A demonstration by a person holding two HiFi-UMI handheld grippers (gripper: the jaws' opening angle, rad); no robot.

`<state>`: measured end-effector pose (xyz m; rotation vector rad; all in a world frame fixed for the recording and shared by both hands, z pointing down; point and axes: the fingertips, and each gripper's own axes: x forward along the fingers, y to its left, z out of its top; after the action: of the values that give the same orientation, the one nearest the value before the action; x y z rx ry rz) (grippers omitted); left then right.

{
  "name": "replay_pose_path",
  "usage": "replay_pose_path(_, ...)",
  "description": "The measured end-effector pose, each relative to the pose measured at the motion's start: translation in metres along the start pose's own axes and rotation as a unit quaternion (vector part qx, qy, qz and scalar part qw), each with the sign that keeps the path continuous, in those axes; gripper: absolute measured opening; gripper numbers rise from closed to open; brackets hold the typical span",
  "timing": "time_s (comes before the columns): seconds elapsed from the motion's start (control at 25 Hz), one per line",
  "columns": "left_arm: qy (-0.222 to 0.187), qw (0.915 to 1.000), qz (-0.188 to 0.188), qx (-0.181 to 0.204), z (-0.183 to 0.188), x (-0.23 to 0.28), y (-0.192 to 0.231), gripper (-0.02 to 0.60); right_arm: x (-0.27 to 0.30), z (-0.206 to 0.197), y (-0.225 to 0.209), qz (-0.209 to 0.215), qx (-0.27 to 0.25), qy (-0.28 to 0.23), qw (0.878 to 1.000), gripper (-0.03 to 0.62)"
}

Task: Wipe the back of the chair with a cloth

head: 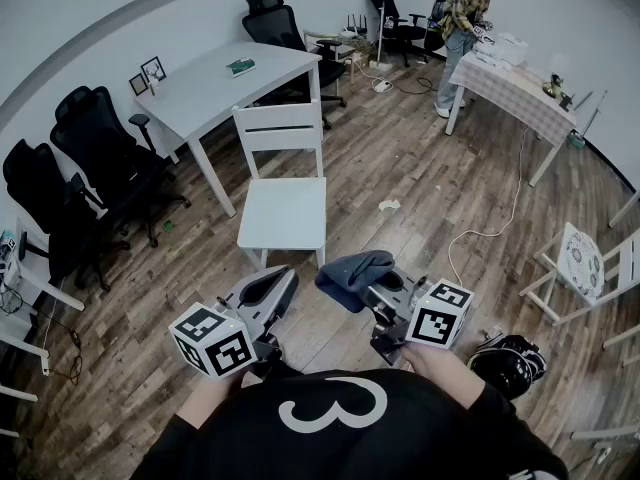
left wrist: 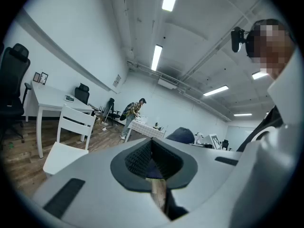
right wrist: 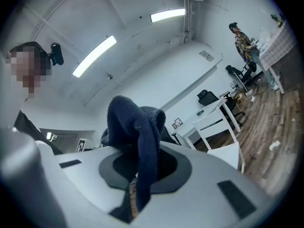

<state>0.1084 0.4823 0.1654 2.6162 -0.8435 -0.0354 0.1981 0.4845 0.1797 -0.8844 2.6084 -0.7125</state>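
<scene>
Both grippers hang well apart from the white chair (head: pixel 284 208). The right gripper (head: pixel 383 290) pinches the blue cloth (head: pixel 353 270); the left gripper (head: pixel 272 290) is pressed together, empty. Rubbing the chair back (head: pixel 279 128) could pull the loose cloth out.

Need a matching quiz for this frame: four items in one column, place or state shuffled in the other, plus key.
1. cloth
2. white chair
3. left tongs
4. checked table

A. shut, nothing between
B. far right, a person standing at it
C. held in the right tongs
D. straight ahead, beside the white desk

Pairs: 1-C, 2-D, 3-A, 4-B
</scene>
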Motion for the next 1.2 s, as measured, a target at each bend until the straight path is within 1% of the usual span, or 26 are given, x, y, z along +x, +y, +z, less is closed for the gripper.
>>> replay_pose_path(0.12,0.002,1.0,0.002,0.003,-0.002,0.005,0.0,0.014,-0.003,0.002,-0.005,-0.003,-0.006,-0.002,1.0,0.048)
replay_pose_path(0.28,0.002,0.9999,0.01,0.011,0.005,0.009,0.01,0.014,0.002,0.004,-0.013,-0.002,-0.013,-0.005,1.0,0.048)
replay_pose_path(0.56,0.003,1.0,0.006,0.0,0.003,0.017,0.033,0.014,0.024,-0.001,-0.028,-0.006,-0.007,0.002,1.0,0.049)
replay_pose_path(0.72,0.004,0.9999,0.001,-0.01,0.001,0.023,0.055,0.014,0.042,-0.003,-0.042,-0.015,-0.005,0.008,1.0,0.049)
replay_pose_path(0.92,0.001,0.9997,-0.003,-0.024,0.003,0.036,0.103,0.014,0.08,-0.006,-0.074,-0.023,-0.006,0.018,1.0,0.049)
replay_pose_path(1.08,0.0,0.9993,-0.005,-0.037,0.014,0.051,0.163,0.014,0.128,-0.006,-0.106,-0.031,-0.012,0.027,0.999,0.049)
replay_pose_path(1.2,0.01,0.9982,-0.003,-0.059,0.022,0.063,0.212,0.014,0.167,-0.007,-0.137,-0.052,0.005,0.036,0.998,0.049)
